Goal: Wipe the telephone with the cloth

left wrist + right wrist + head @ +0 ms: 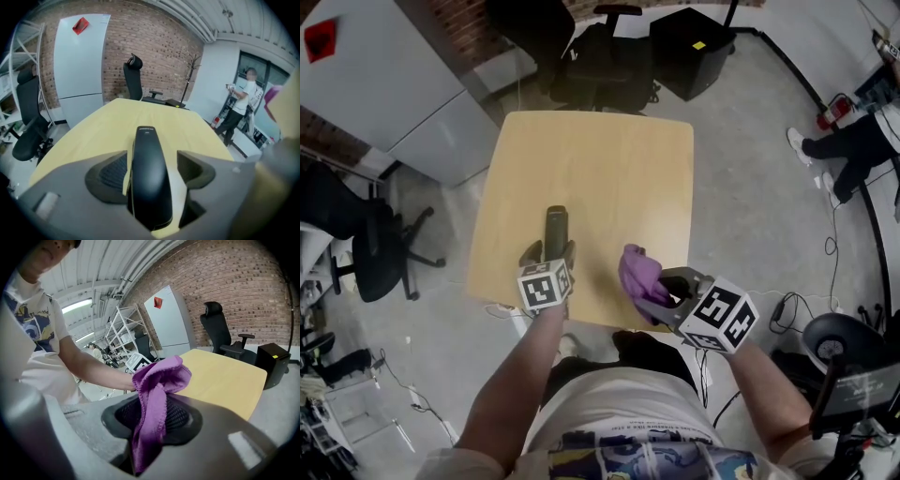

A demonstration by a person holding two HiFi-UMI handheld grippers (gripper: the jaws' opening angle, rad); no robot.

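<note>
A black telephone handset (555, 228) lies flat on the light wooden table (609, 169), near its front edge and pointing away from me. My left gripper (549, 251) straddles the handset's near end. In the left gripper view the handset (149, 178) lies between the two pads, with a strip of table showing on each side, so the jaws are open around it. My right gripper (664, 295) hovers at the table's front right edge, shut on a purple cloth (638, 272). That cloth (157, 394) bunches above the jaws and hangs down between them.
Beyond the table's far edge stand a black office chair (602, 58) and a black box (692, 49). A grey cabinet (384, 84) and another chair (377, 251) are to the left. A person (853, 141) sits at the right, with cables on the floor.
</note>
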